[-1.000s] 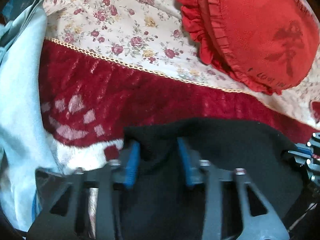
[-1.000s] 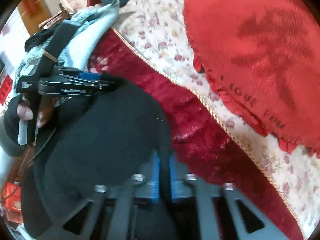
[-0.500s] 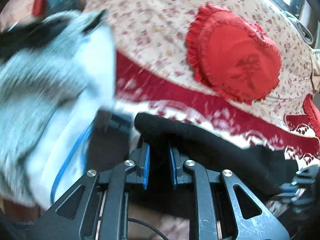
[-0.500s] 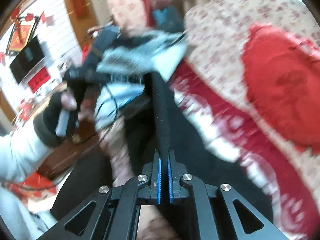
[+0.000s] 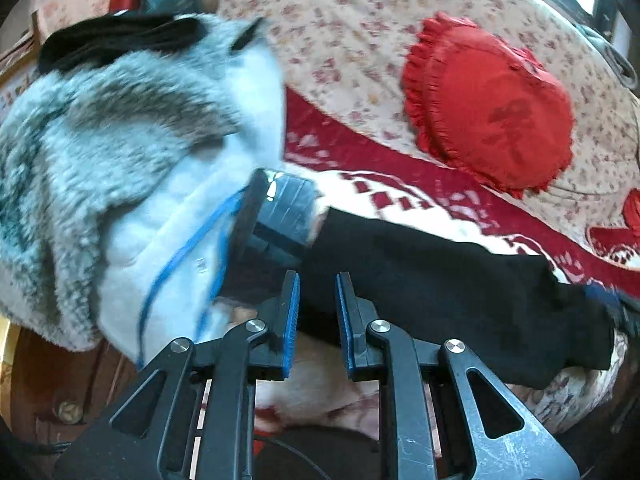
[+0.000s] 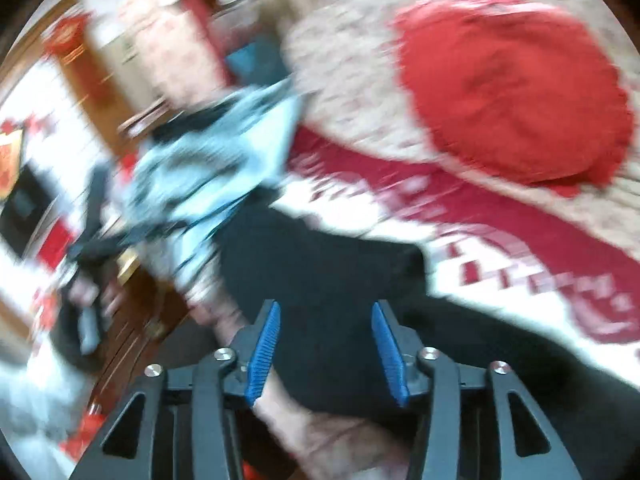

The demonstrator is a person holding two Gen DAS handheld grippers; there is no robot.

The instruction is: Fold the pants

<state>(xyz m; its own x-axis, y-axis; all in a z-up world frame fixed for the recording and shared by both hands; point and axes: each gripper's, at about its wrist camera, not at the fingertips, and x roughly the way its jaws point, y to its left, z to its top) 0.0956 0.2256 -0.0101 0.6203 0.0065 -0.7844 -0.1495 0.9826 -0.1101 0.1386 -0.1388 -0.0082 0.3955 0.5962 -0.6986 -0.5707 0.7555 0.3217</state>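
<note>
The black pants (image 5: 440, 280) lie folded in a long band on the red and white patterned sofa cover (image 5: 400, 196). My left gripper (image 5: 316, 320) is open, its blue pads just before the near left end of the pants, holding nothing. In the blurred right wrist view the pants (image 6: 320, 272) lie ahead of my right gripper (image 6: 324, 344), which is wide open and empty above the fabric. The right gripper's tip shows at the pants' far right end in the left wrist view (image 5: 616, 300).
A pile of fluffy grey and pale blue clothes (image 5: 120, 160) lies left of the pants, with a dark box-like thing (image 5: 276, 216) beside it. A red heart-shaped cushion (image 5: 492, 108) leans on the floral sofa back (image 5: 344, 28). The wooden sofa front (image 5: 60, 392) is lower left.
Both grippers were shut on the black pants half a second ago and have let go; both jaws now stand open and the pants lie on the sofa. The cameras have pulled back.
</note>
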